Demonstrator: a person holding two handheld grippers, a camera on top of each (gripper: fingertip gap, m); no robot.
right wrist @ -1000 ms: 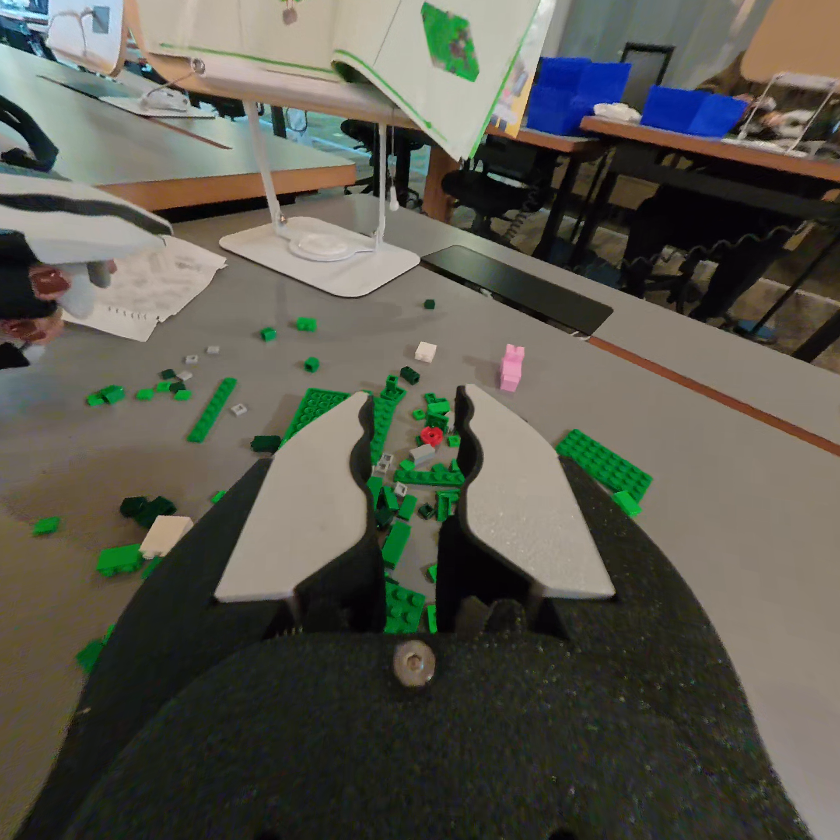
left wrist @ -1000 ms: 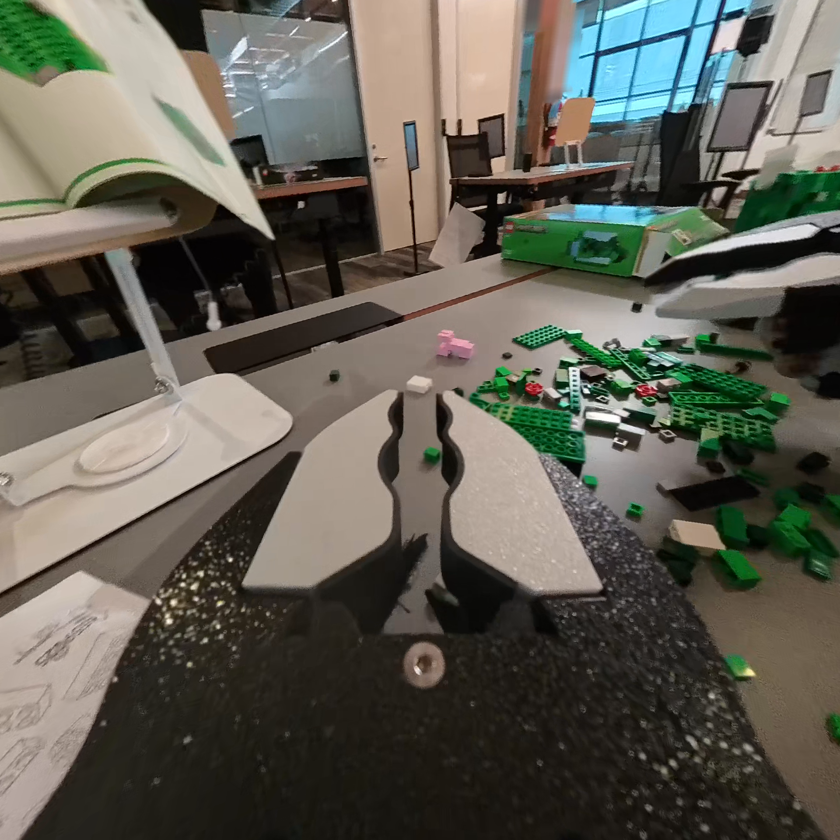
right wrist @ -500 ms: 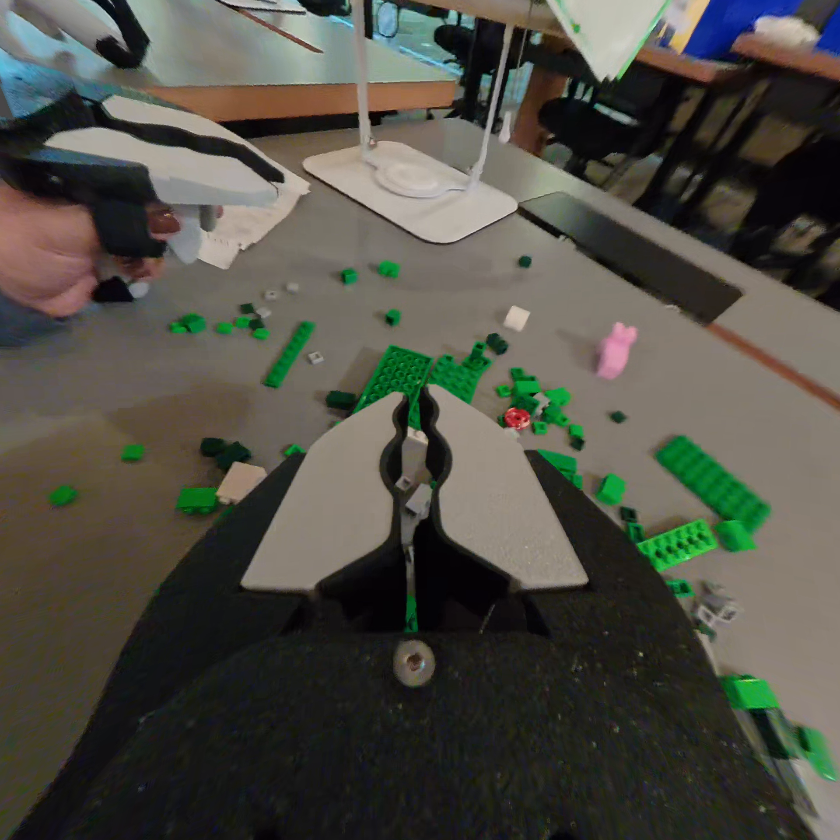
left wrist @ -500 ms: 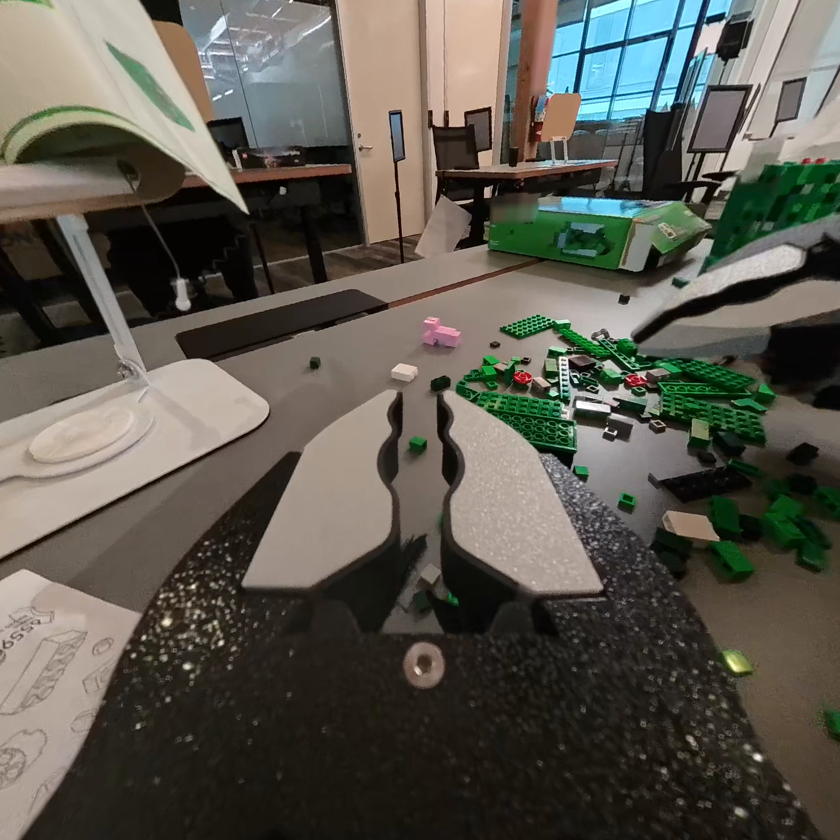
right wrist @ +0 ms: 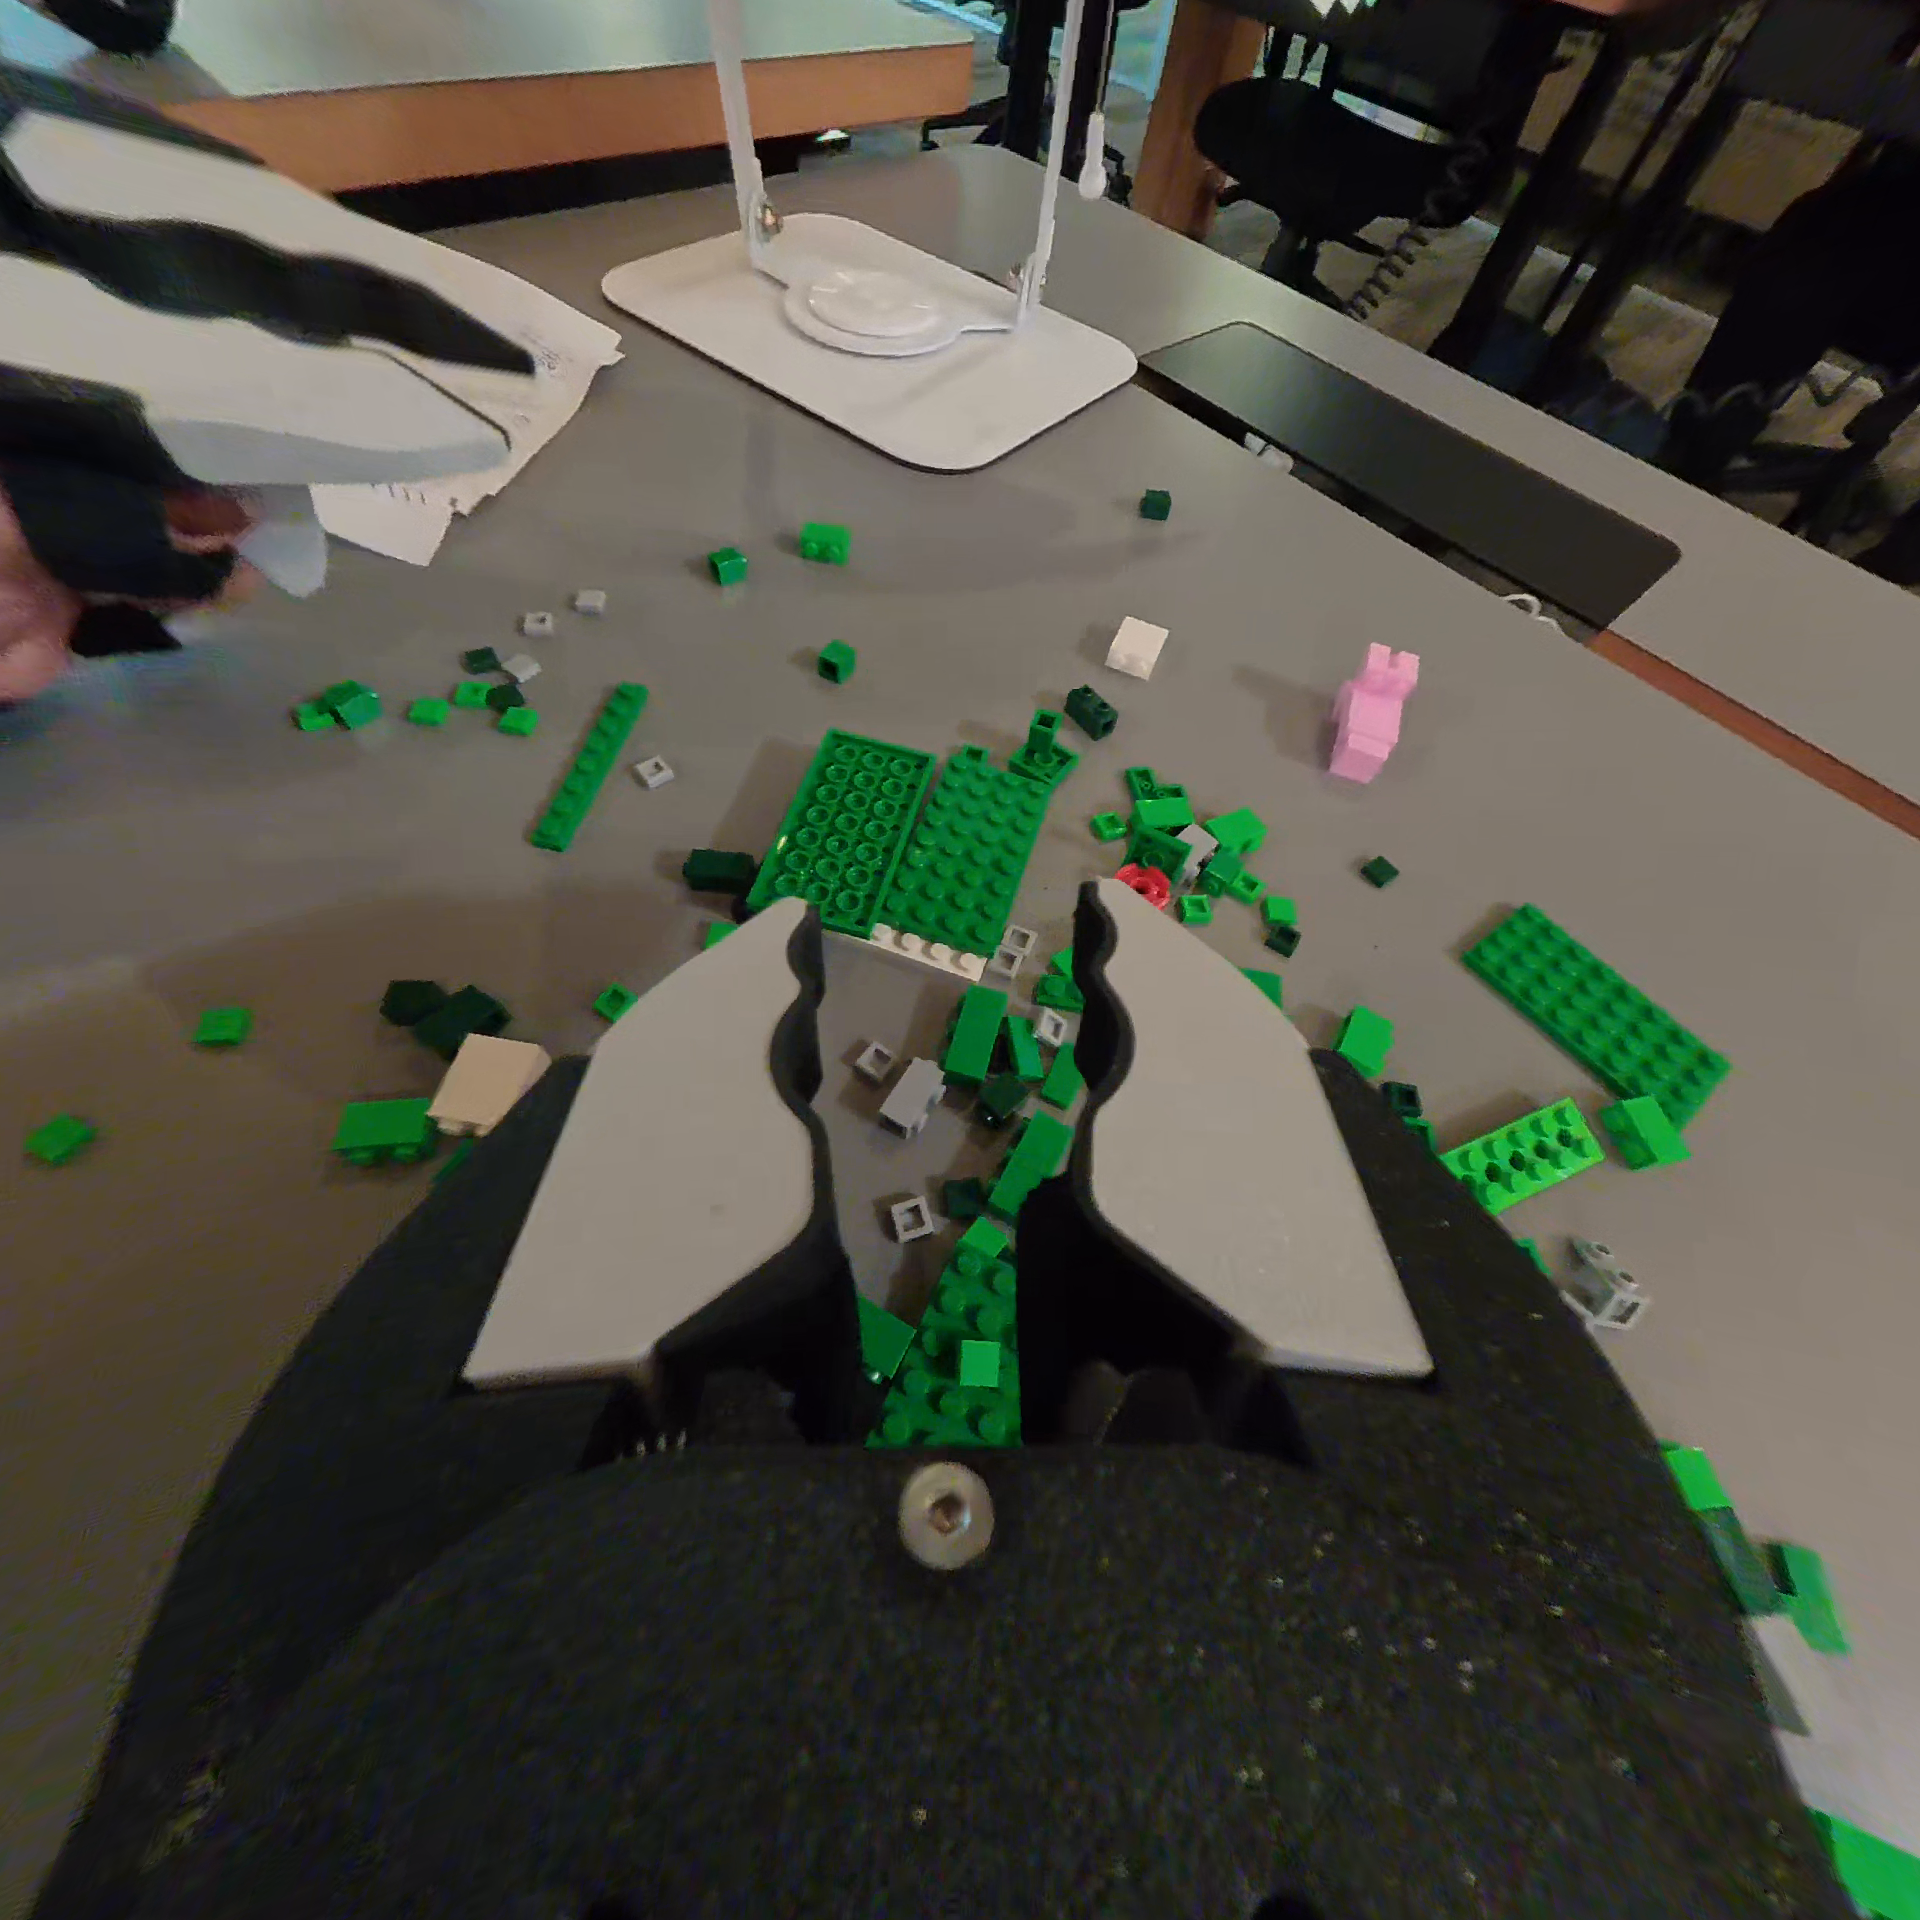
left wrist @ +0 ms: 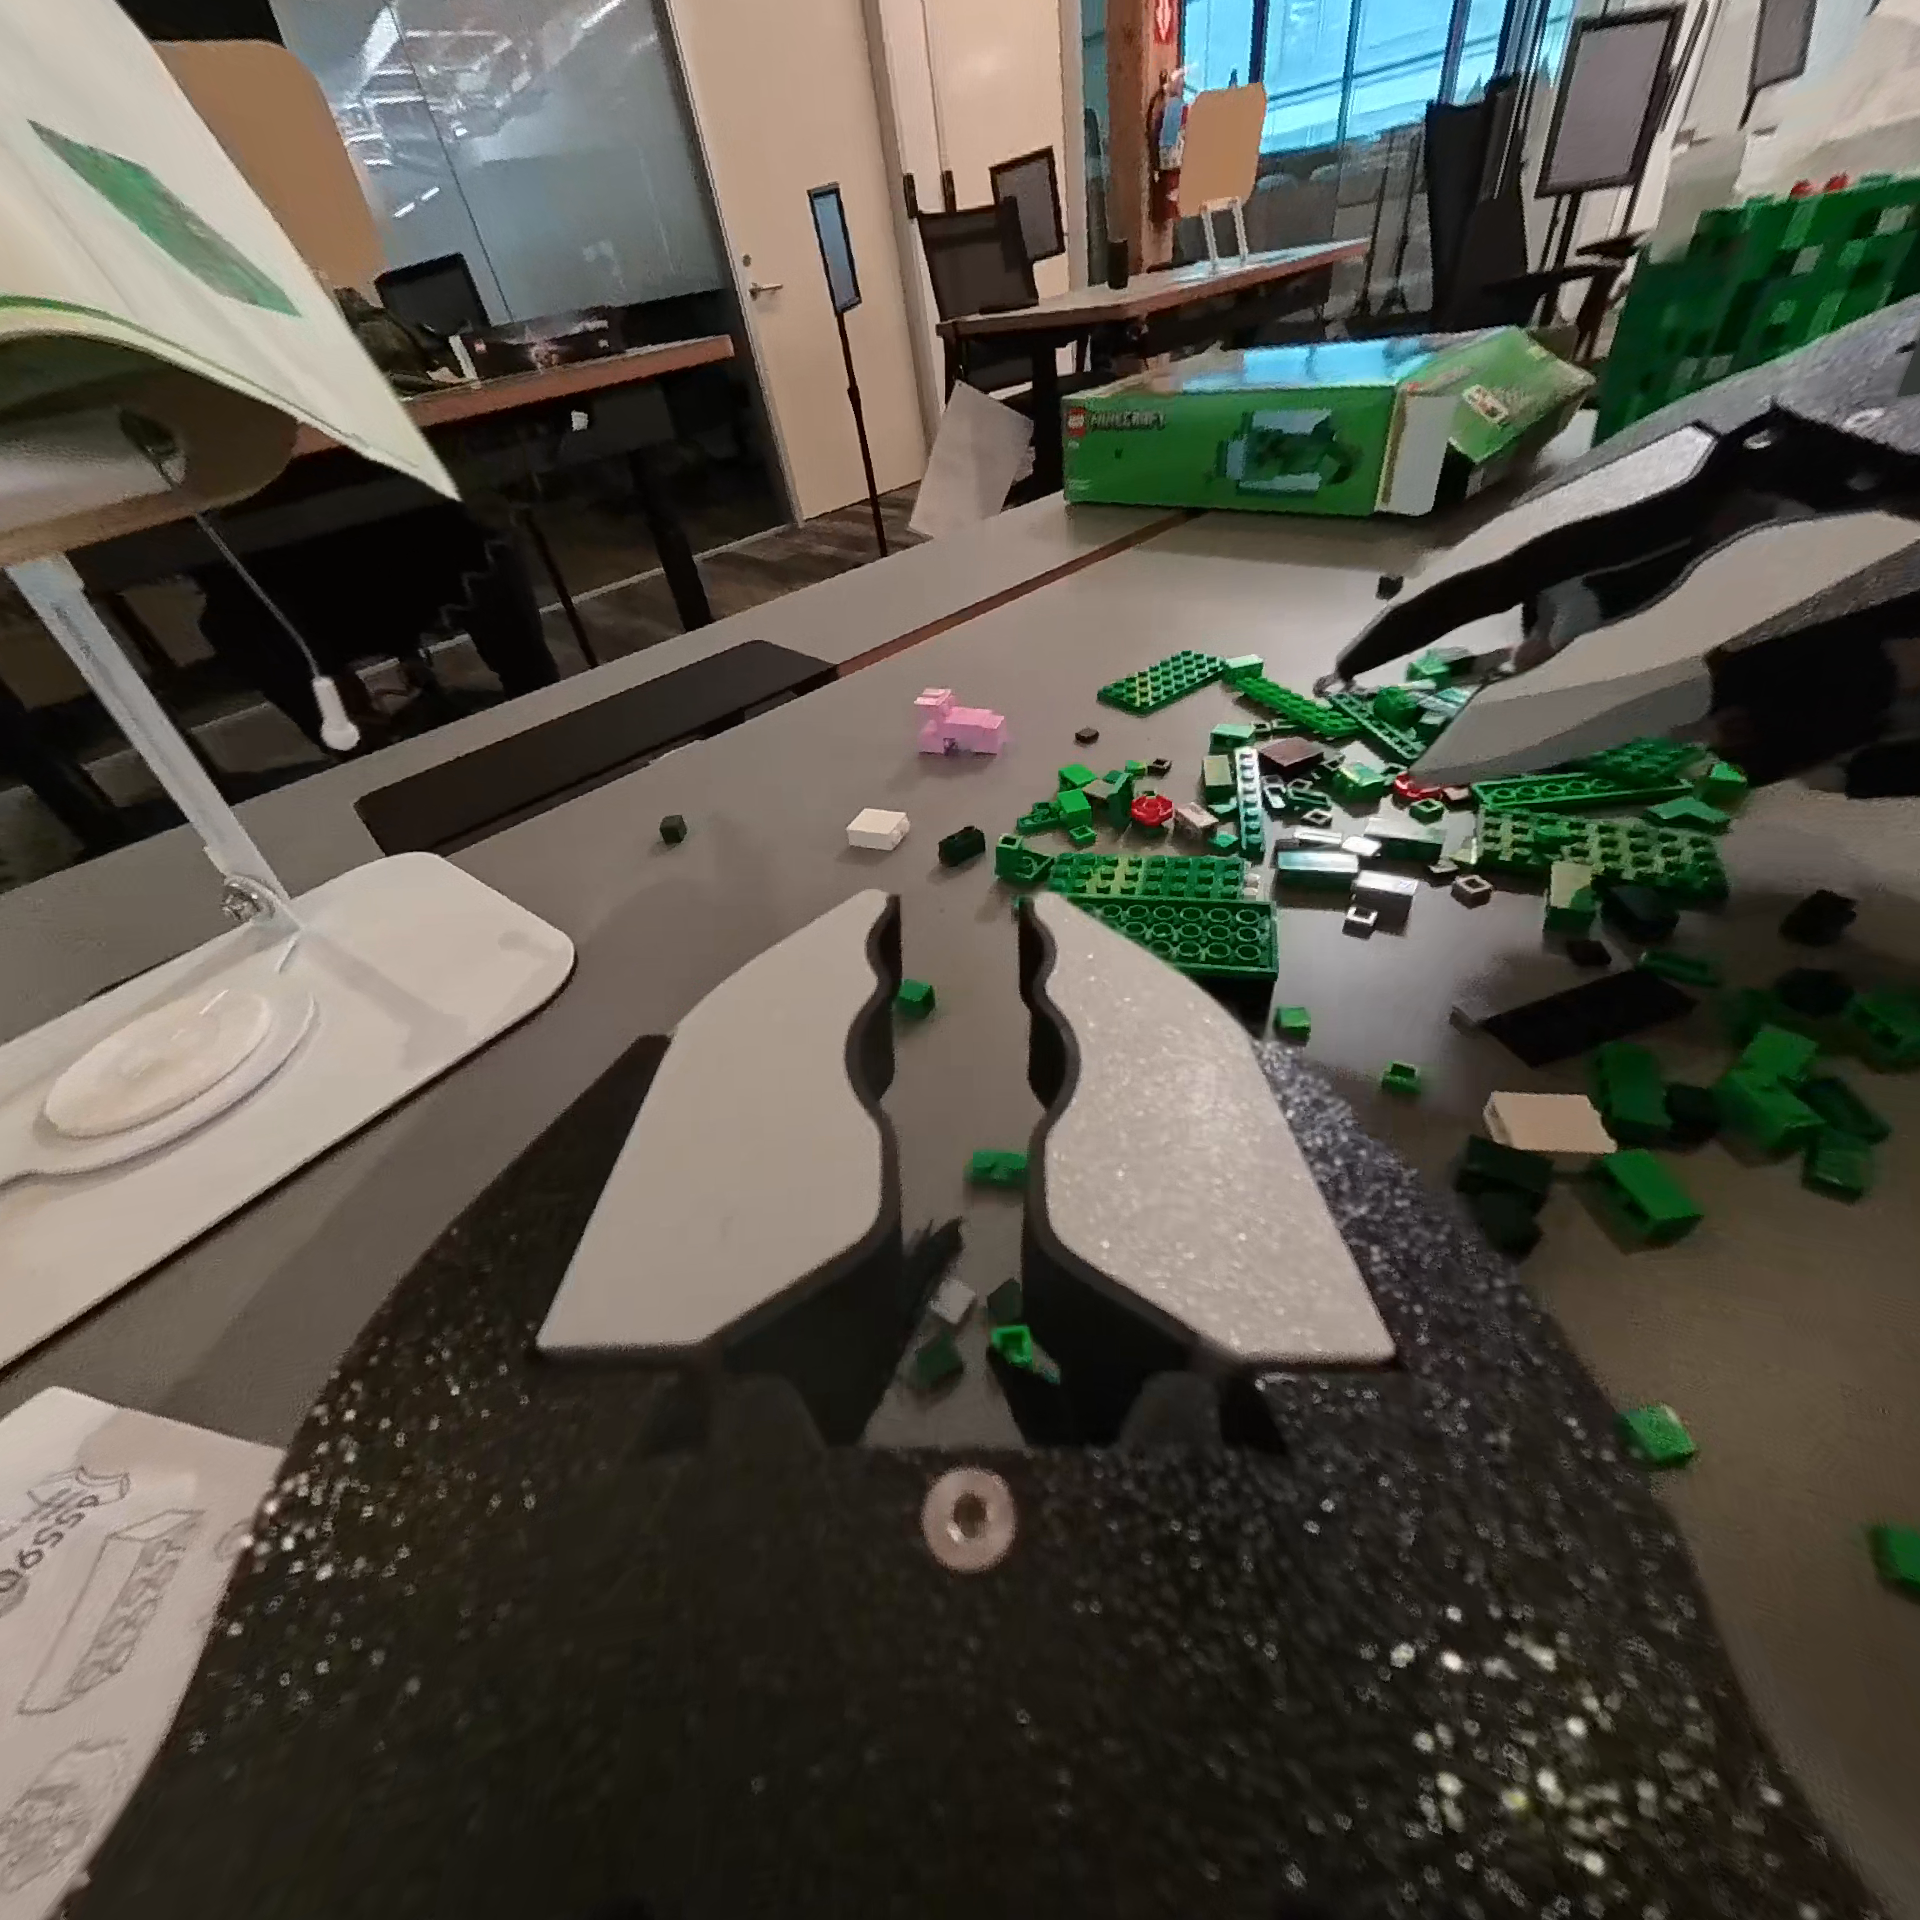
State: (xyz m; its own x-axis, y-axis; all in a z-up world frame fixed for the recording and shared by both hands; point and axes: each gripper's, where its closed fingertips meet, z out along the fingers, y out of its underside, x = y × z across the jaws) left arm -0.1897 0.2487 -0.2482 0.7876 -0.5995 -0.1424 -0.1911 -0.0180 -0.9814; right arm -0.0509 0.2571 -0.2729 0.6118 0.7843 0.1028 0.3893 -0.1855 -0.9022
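Loose green bricks and plates lie scattered on a grey table [right wrist: 1299, 582]. My right gripper [right wrist: 945, 904] is open and empty, low over the pile. Its tips stand just short of two large green plates [right wrist: 904, 842] and a white strip plate [right wrist: 925, 951], and small grey bricks [right wrist: 912, 1093] lie between its fingers. A red round piece [right wrist: 1143, 883] sits by the right fingertip. A pink pig figure [right wrist: 1371, 717] stands farther right. My left gripper [left wrist: 956, 914] is open a little and empty, above small green pieces [left wrist: 914, 997]. The right gripper also shows in the left wrist view [left wrist: 1387, 717].
A white stand base [right wrist: 883, 332] holds an open booklet [left wrist: 156, 260] overhead. A printed paper sheet [right wrist: 468, 488] lies at the left. A green box [left wrist: 1278, 436] and a green built block [left wrist: 1766, 291] stand at the far side. A black panel [left wrist: 582, 738] is set in the table. About 15 centimeters separates my right fingertips from the pink pig figure [right wrist: 1371, 717].
My right gripper was almost shut half a second ago and has opened wide, closer over the pile. My left gripper has opened slightly and shifted a little forward.
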